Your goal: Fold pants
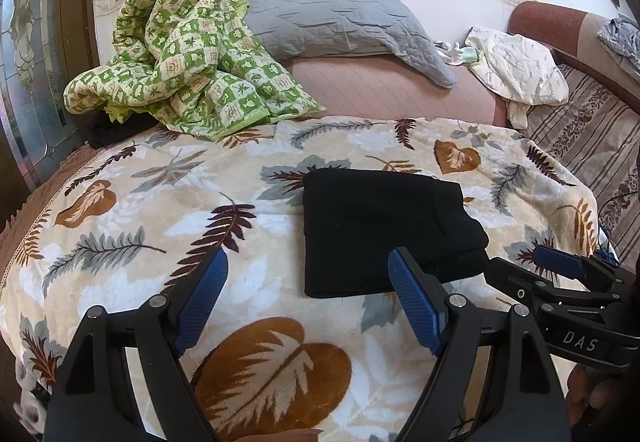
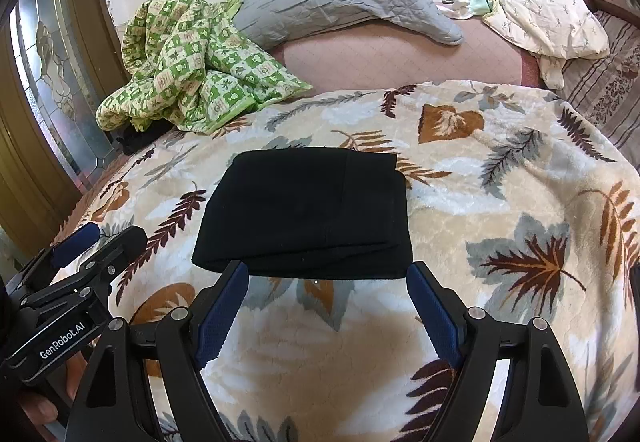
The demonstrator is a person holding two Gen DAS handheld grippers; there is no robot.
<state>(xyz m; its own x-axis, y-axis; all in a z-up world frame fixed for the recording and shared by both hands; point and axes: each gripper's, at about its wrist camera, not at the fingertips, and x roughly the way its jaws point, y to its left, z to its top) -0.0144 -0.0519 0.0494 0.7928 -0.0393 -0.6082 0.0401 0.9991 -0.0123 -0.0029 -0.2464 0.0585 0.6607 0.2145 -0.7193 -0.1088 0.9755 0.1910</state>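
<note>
The black pants (image 1: 384, 230) lie folded into a compact rectangle on the leaf-patterned blanket (image 1: 160, 202). They also show in the right wrist view (image 2: 308, 214). My left gripper (image 1: 308, 266) is open and empty, just short of the pants' near left edge. My right gripper (image 2: 328, 278) is open and empty, its blue fingertips at the pants' near edge. The right gripper also shows at the right of the left wrist view (image 1: 560, 266), and the left gripper at the lower left of the right wrist view (image 2: 92, 242).
A crumpled green checked quilt (image 1: 188, 74) lies at the back left, a grey quilted pillow (image 1: 340, 18) behind, a cream garment (image 1: 520, 66) at the back right. A striped sheet (image 1: 592, 138) covers the right side. A glass-panelled door (image 1: 28, 62) stands at the left.
</note>
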